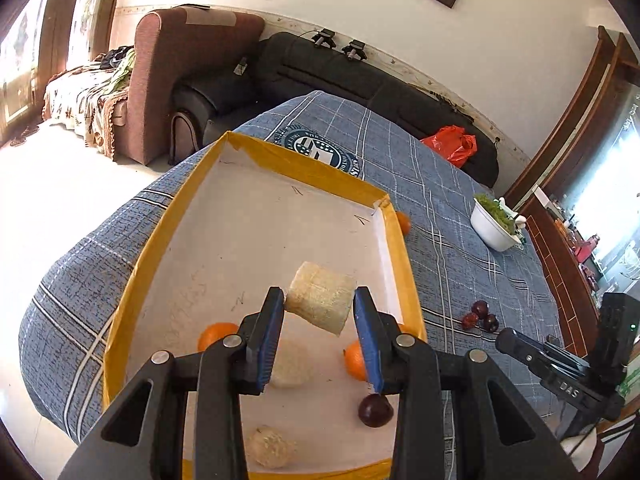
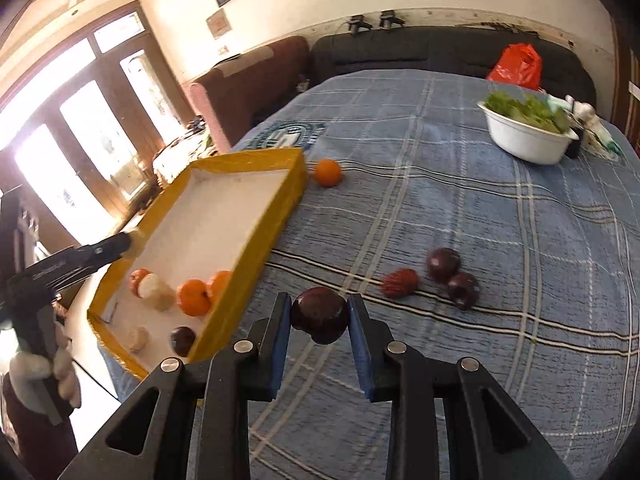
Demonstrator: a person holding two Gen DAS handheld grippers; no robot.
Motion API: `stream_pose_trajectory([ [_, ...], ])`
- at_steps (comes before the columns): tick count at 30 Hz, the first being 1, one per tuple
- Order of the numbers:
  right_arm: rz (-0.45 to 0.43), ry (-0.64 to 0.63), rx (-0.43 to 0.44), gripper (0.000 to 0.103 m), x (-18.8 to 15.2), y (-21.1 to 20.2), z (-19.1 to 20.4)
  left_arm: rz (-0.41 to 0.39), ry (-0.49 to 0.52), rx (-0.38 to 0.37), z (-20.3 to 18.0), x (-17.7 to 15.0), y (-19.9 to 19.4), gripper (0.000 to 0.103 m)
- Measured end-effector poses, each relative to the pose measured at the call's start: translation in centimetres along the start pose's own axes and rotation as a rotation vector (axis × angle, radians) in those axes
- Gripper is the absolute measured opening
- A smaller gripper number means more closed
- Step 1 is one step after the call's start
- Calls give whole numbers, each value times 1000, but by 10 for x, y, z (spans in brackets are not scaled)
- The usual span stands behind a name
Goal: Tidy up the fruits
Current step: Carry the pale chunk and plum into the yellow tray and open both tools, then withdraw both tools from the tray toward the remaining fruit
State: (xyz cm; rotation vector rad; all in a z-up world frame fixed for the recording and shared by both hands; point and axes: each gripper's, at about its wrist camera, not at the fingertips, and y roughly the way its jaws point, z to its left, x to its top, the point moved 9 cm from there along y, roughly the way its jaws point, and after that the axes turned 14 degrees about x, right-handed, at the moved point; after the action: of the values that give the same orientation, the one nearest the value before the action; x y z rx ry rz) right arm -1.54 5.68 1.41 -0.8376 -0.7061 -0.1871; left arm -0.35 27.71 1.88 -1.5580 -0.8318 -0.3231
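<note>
My left gripper (image 1: 320,312) hangs over the yellow-rimmed tray (image 1: 168,236), its blue-padded jaws clamped on a pale, fibrous loofah-like chunk (image 1: 320,298) held clear of the white tray floor. Beneath it in the tray lie two oranges (image 1: 216,334) that I can see clearly, one on each side of my jaws, a dark plum (image 1: 375,410), and two more pale, rough pieces (image 1: 270,448). My right gripper (image 2: 319,316), out over the blue plaid cloth (image 2: 460,208) covering the worktop, has its jaws clamped on another dark plum (image 2: 319,314), lifted just beside the tray's near corner. On the cloth to the right of it, two dark plums (image 2: 443,264) touch each other, with a red, spiky-skinned fruit (image 2: 400,282) just beside them. A lone orange (image 2: 328,173) rests on the cloth next to the tray's far corner. A white bowl of greens (image 2: 524,138) stands well apart at the far right edge of the worktop, and a red plastic bag (image 2: 517,65) lies on the black sofa (image 2: 440,50) behind.
</note>
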Motion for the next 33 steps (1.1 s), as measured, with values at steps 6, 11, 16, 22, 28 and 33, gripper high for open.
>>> stream_pose_trajectory([
  [6,104,-113,130,32,-4,53,85,52,14,2,9,17,32,35],
  [11,145,-170,145,32,-7,82,114,107,10,-12,16,21,52,35],
  [16,178,-160,144,32,-4,107,119,143,-19,-21,22,24,65,35],
  [22,205,-160,156,36,-8,123,129,138,-64,-52,30,27,57,47],
  [28,162,-130,158,46,6,112,124,92,-115,-91,38,28,29,59],
  [33,93,-75,128,51,19,82,99,72,-177,-142,36,23,3,67],
])
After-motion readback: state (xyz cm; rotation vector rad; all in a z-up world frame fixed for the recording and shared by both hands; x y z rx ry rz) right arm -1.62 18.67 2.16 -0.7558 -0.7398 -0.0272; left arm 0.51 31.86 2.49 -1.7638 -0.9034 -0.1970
